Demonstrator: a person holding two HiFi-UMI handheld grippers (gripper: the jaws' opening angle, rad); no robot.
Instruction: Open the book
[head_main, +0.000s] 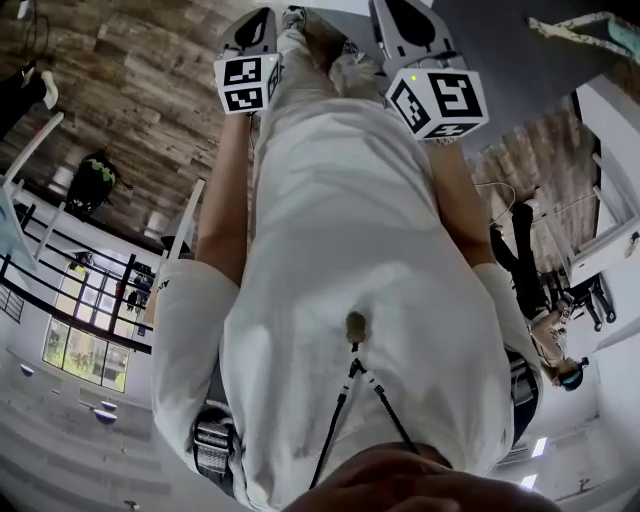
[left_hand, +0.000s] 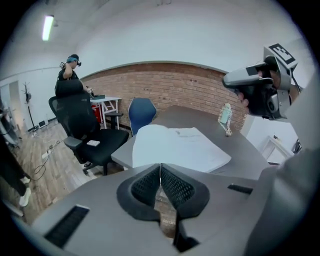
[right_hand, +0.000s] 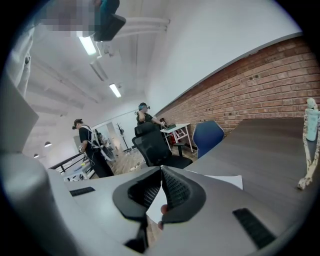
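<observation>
The book (left_hand: 177, 147) lies open on the grey table (left_hand: 250, 155), white pages up, the left page bulging upward. In the left gripper view my left gripper (left_hand: 160, 165) hangs above and short of the book, jaws shut with nothing between them. My right gripper (right_hand: 161, 168) is also shut at the tips; a corner of the white page (right_hand: 225, 180) shows behind it. In the left gripper view the right gripper (left_hand: 260, 90) is held high at the right. The head view shows both grippers, left (head_main: 255, 30) and right (head_main: 410, 25), in front of my torso; the book is hidden there.
A black office chair (left_hand: 85, 125) and a blue chair (left_hand: 141, 111) stand at the table's far side. A small skeleton figure (left_hand: 226, 119) stands on the table near the brick wall (left_hand: 190, 85). A person (left_hand: 70, 70) stands at the back by a white desk (left_hand: 107, 100).
</observation>
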